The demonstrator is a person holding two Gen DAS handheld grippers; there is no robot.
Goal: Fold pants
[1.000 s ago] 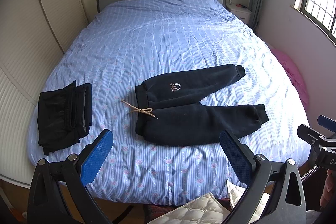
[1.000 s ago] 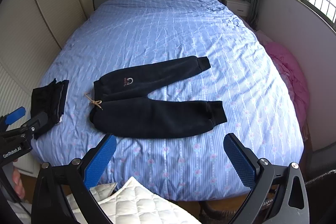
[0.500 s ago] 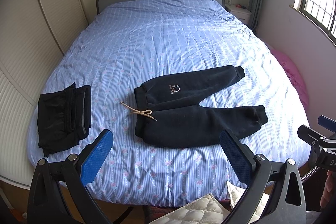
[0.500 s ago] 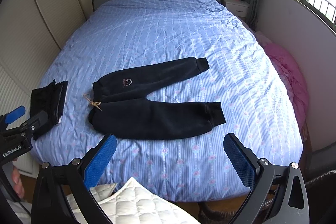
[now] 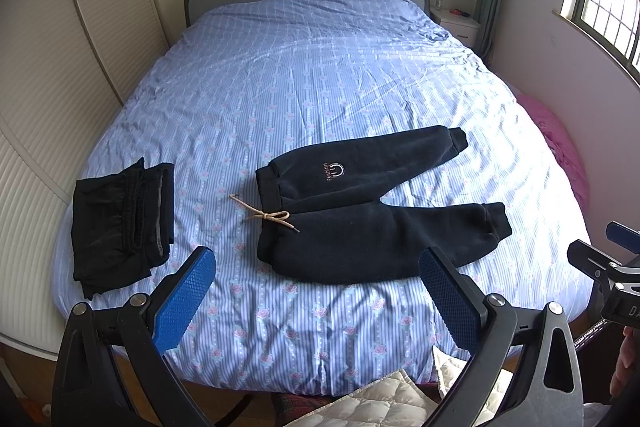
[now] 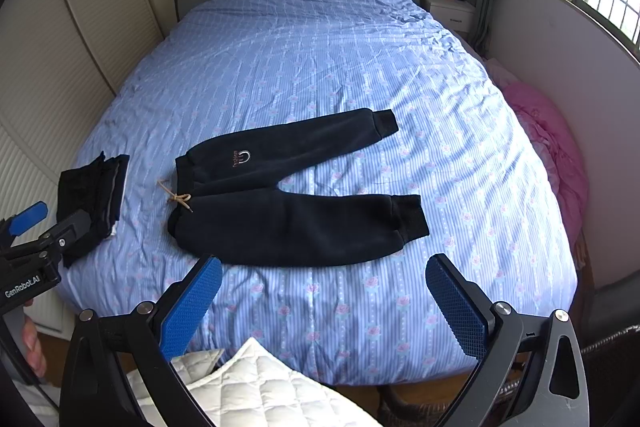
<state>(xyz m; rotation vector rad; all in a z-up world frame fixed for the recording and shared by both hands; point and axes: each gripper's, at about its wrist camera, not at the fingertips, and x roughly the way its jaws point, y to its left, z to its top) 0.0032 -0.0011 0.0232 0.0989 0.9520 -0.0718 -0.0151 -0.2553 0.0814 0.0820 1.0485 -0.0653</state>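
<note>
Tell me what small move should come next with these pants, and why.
Probably lower both open grippers, left gripper and right gripper, toward the dark pants. The pants lie flat and unfolded on the bed, legs spread apart, and neither gripper touches them yet.

Black pants [image 5: 360,219] on blue floral-striped bedspread [image 5: 320,75].

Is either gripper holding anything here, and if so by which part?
Nothing is held. The left gripper and right gripper are both open, short of the pants lying flat on the bed.
</note>
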